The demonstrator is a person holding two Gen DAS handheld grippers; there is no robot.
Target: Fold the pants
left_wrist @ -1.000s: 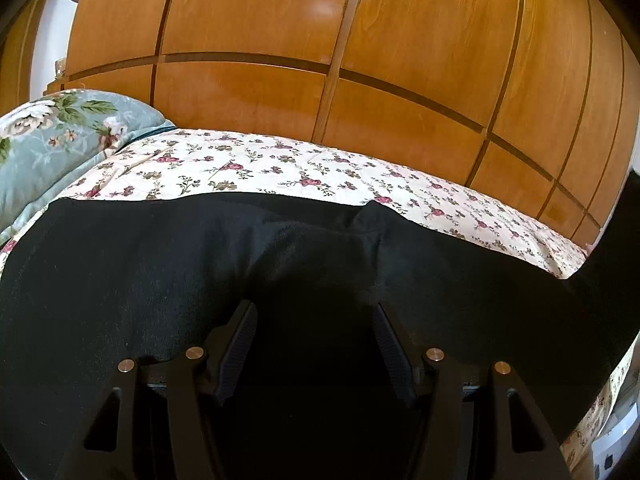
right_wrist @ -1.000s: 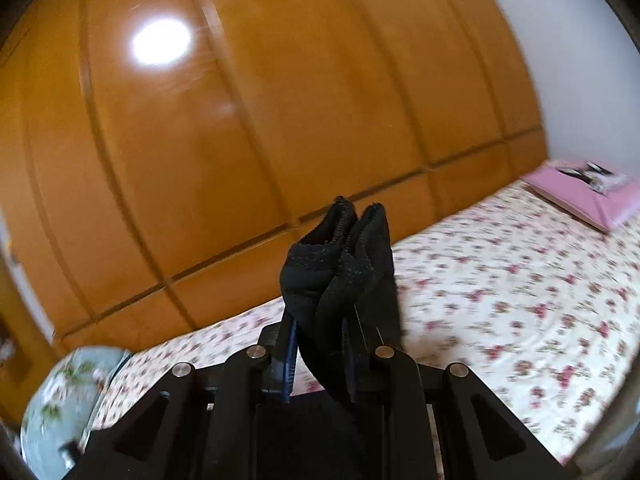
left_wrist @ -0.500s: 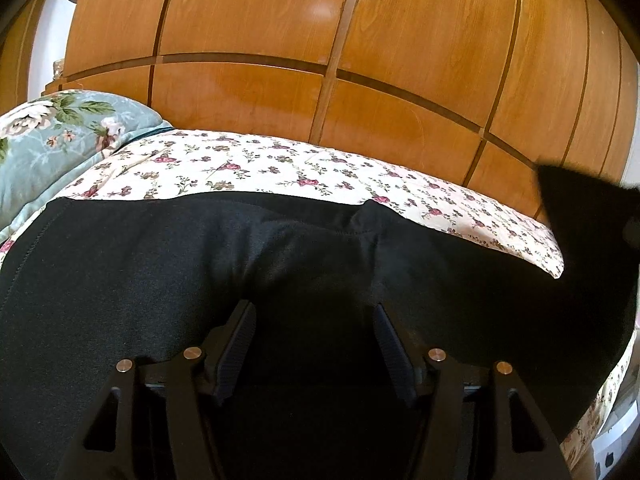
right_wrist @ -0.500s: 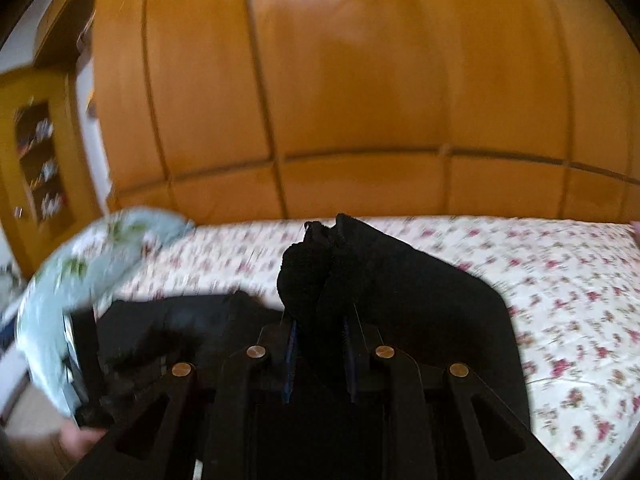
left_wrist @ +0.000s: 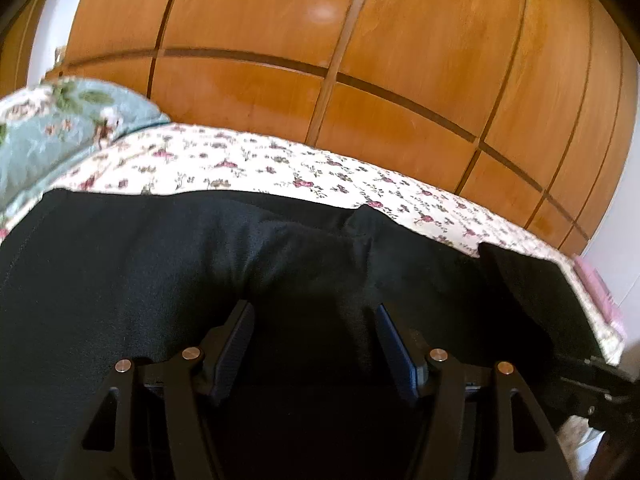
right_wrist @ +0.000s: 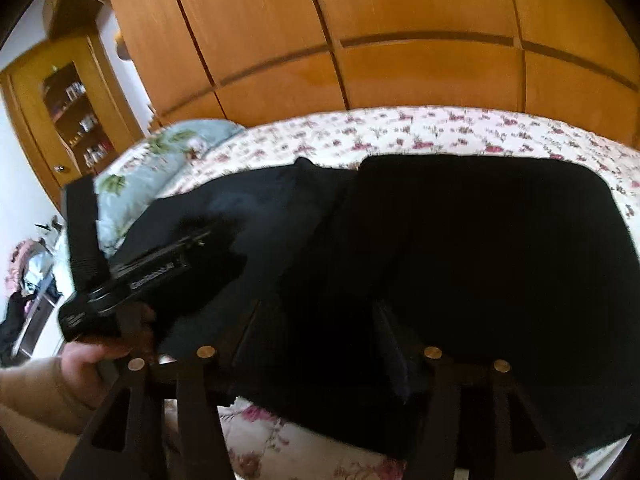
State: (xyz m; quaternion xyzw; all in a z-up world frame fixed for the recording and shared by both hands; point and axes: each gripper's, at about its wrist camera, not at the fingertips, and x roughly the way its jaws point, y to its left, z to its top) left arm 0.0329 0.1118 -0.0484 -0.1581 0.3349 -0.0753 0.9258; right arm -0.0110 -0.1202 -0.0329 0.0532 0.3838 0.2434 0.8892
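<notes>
Black pants (left_wrist: 160, 280) are lying across the floral-sheeted bed (left_wrist: 280, 168), one end folded over the rest (right_wrist: 480, 232). The left gripper (left_wrist: 314, 332) is resting on the cloth — jaws wide apart, holding nothing. The right gripper (right_wrist: 316, 332) is also standing wide open over dark fabric — grasping nothing.

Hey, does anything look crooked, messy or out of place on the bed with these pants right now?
Nothing is damaged. The black pants lie on the flowered bed with one layer laid over another, and the edges don't line up. A small bump pokes up along the far edge.
</notes>
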